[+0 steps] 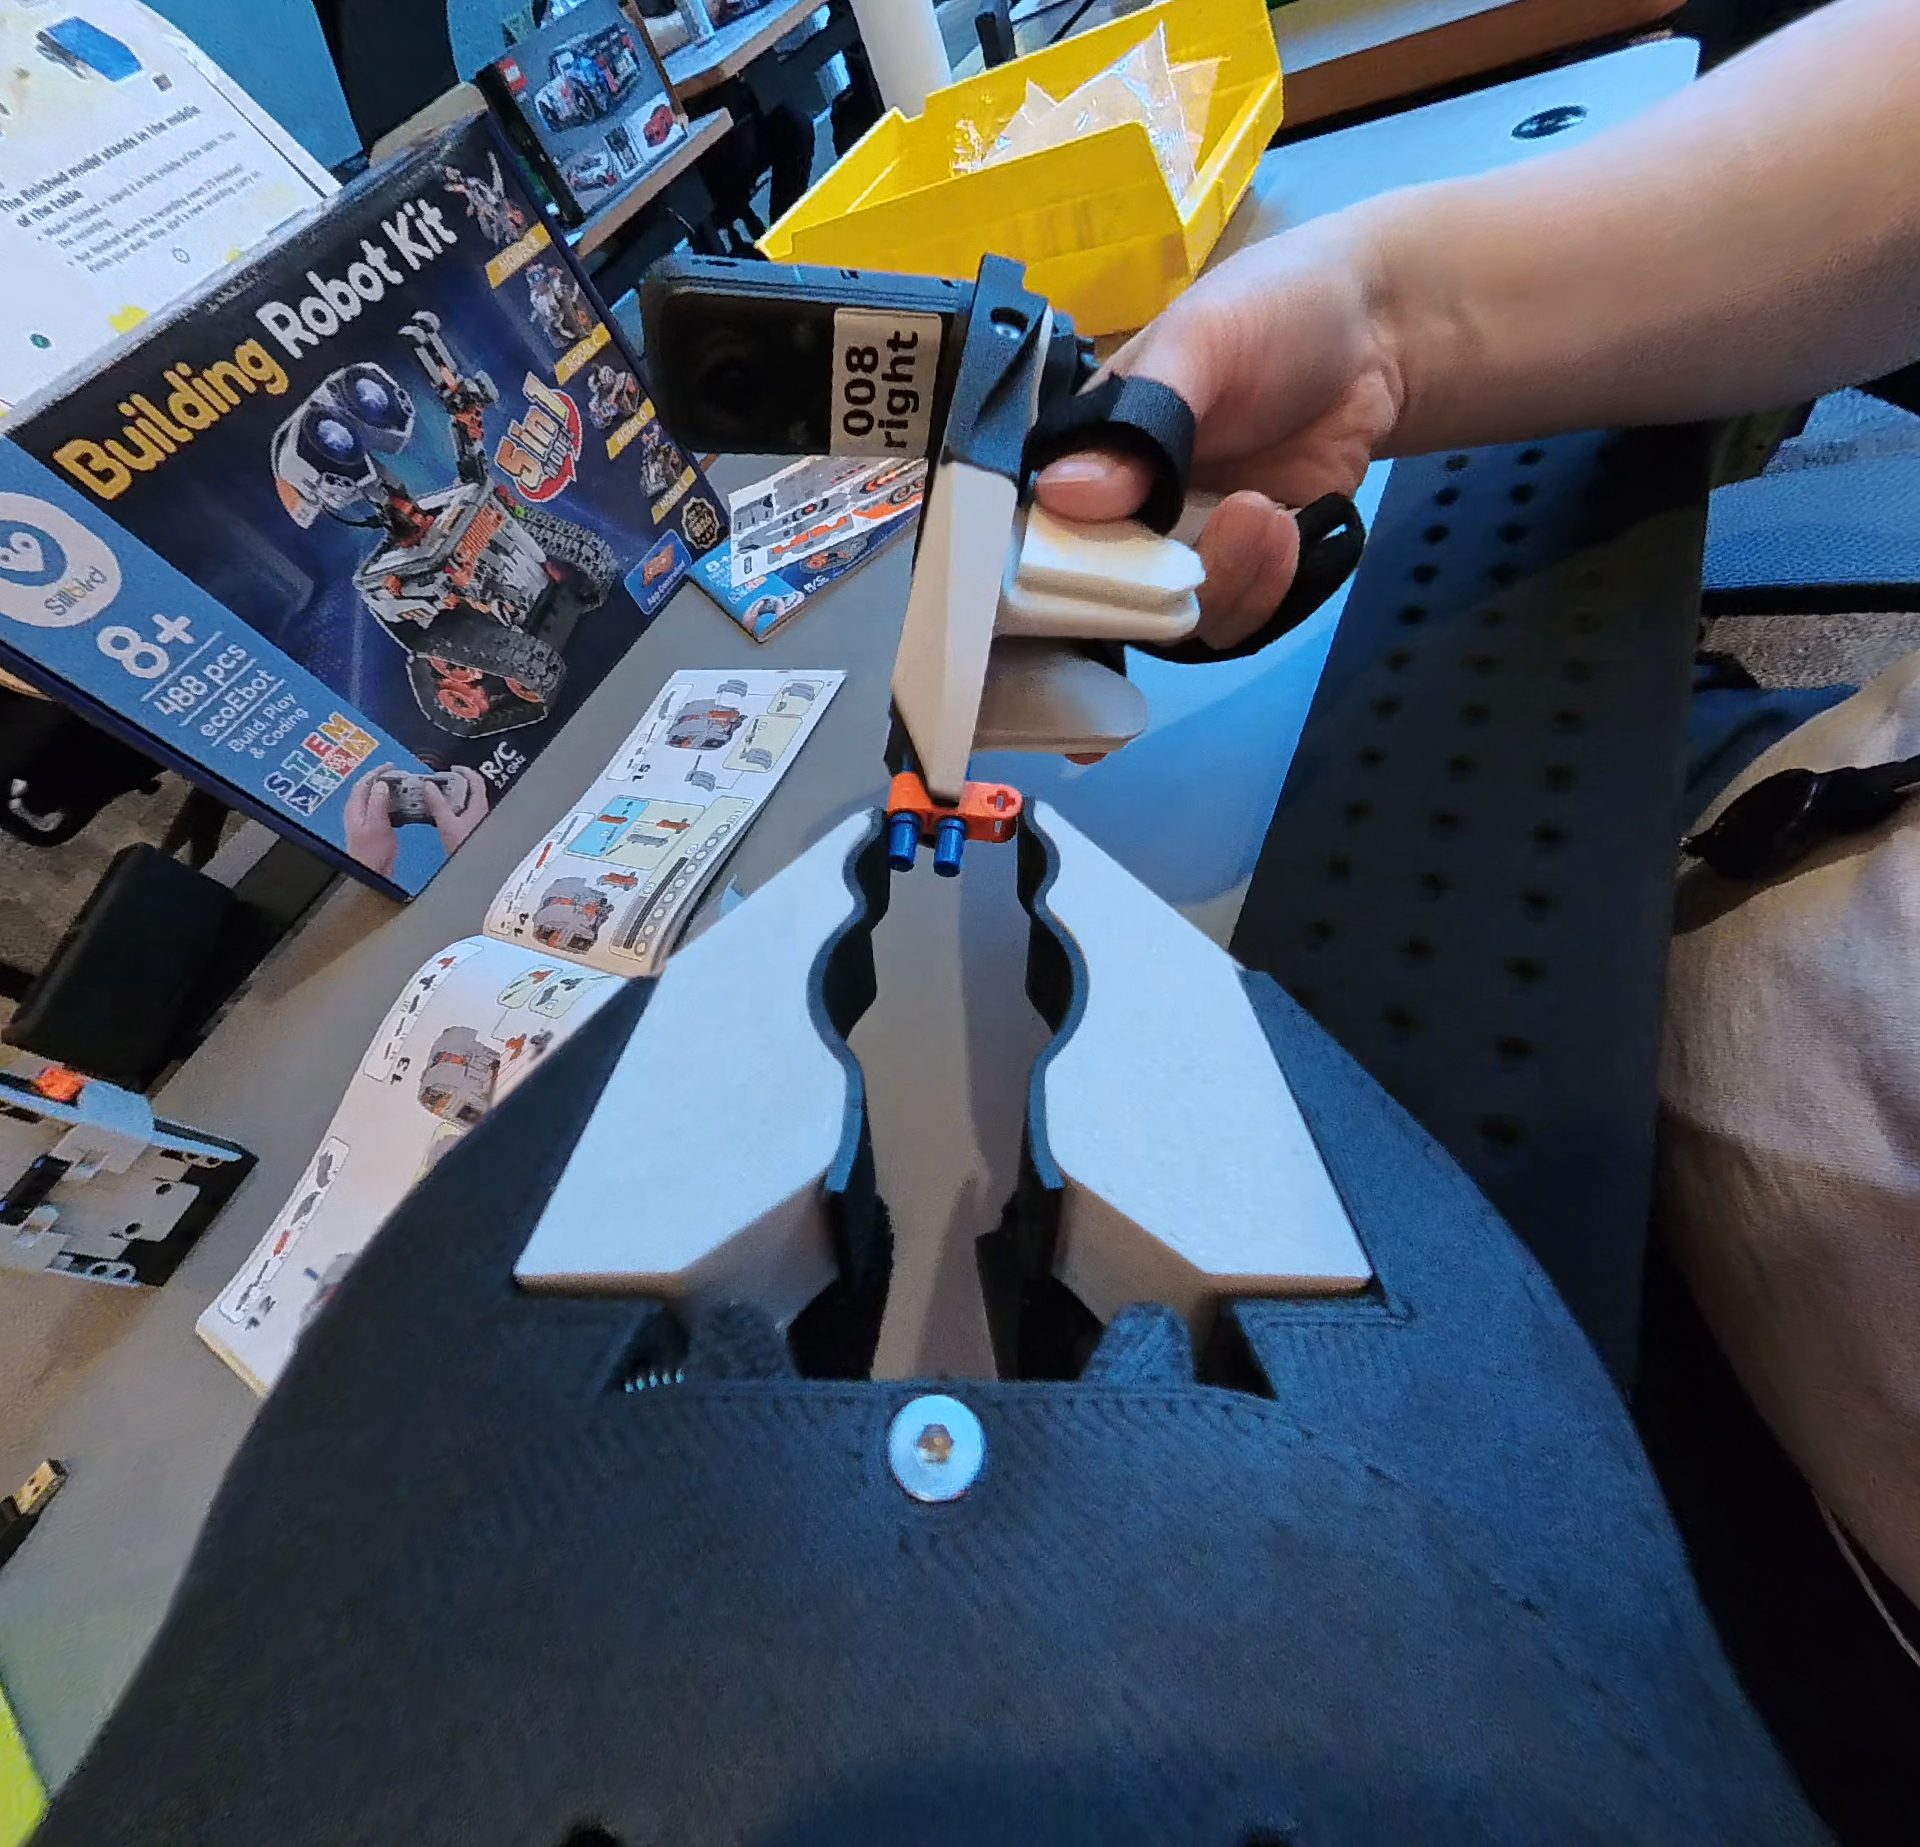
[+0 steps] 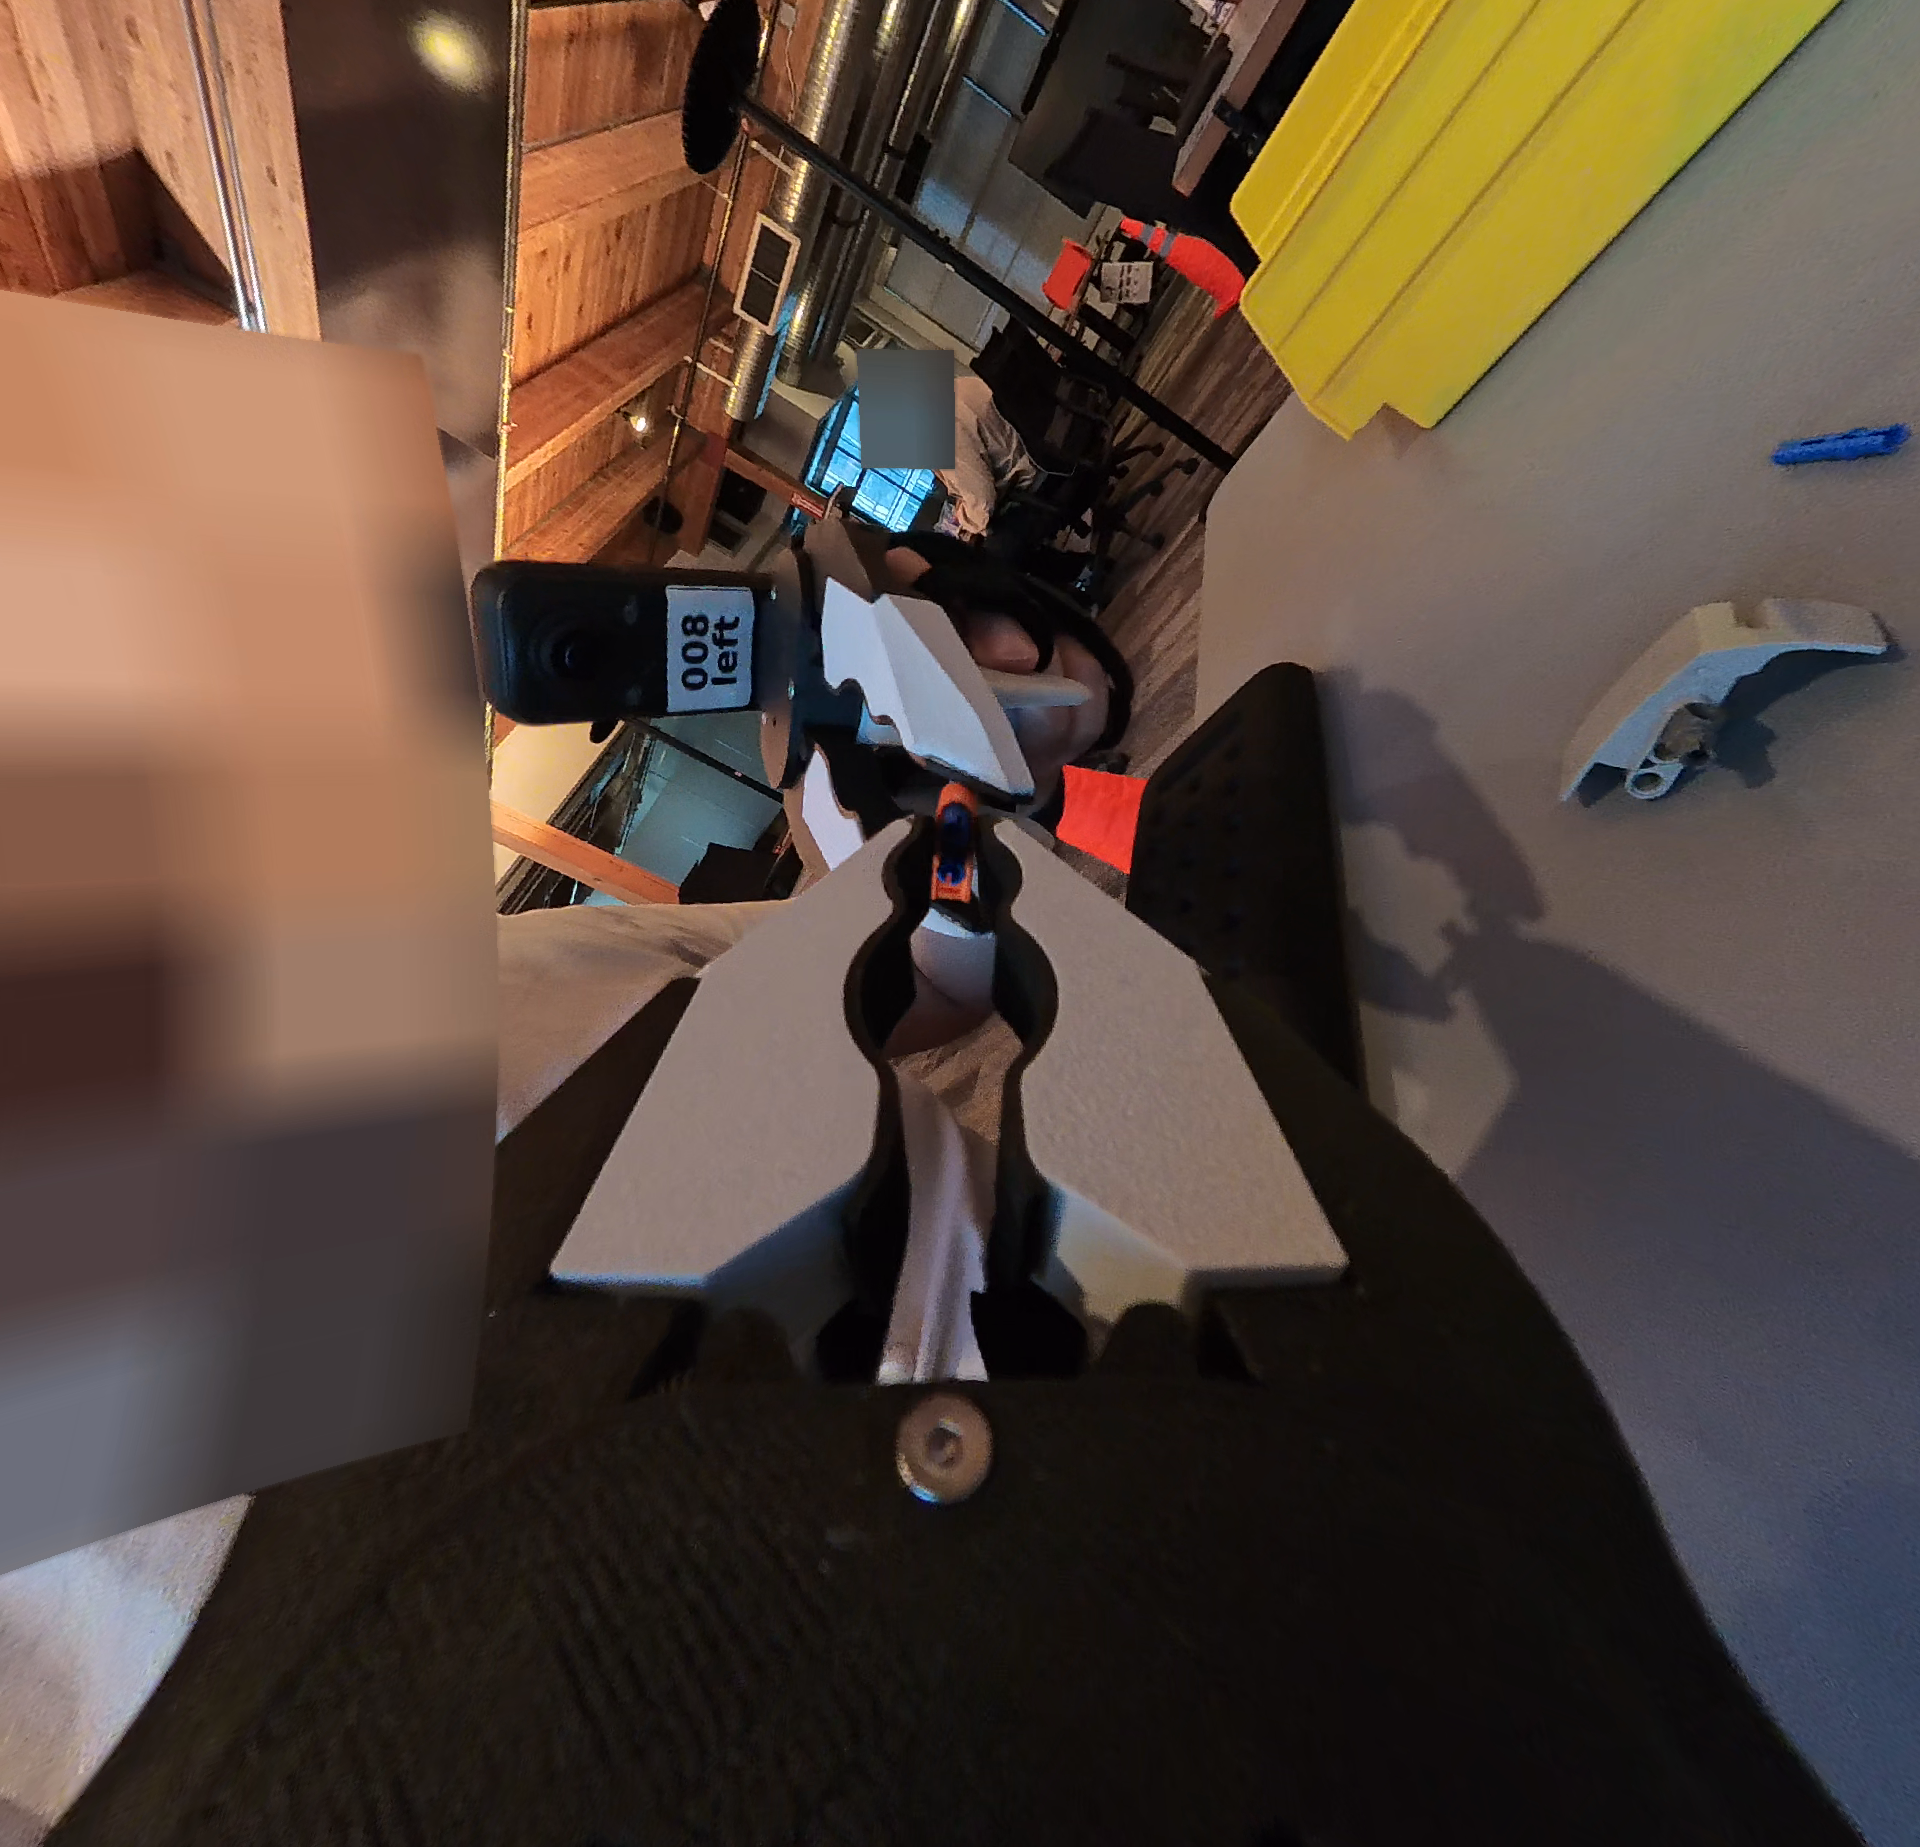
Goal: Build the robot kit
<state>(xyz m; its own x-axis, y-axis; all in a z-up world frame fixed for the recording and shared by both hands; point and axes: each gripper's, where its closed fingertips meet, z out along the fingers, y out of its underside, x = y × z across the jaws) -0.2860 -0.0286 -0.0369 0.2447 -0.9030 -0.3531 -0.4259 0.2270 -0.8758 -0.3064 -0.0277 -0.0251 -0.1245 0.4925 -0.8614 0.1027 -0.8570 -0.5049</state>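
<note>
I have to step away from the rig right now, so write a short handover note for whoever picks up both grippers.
Right gripper: shut on the small orange piece with blue pegs, held in the air above the grey table.
Left gripper: open, fingertips on either side of the blue pegs, not clamped.
On the table: open instruction booklet, kit box, yellow bin, a loose grey curved part and a loose blue pin.
Done: the piece is lifted. Left: the left gripper has not closed on it.
</note>
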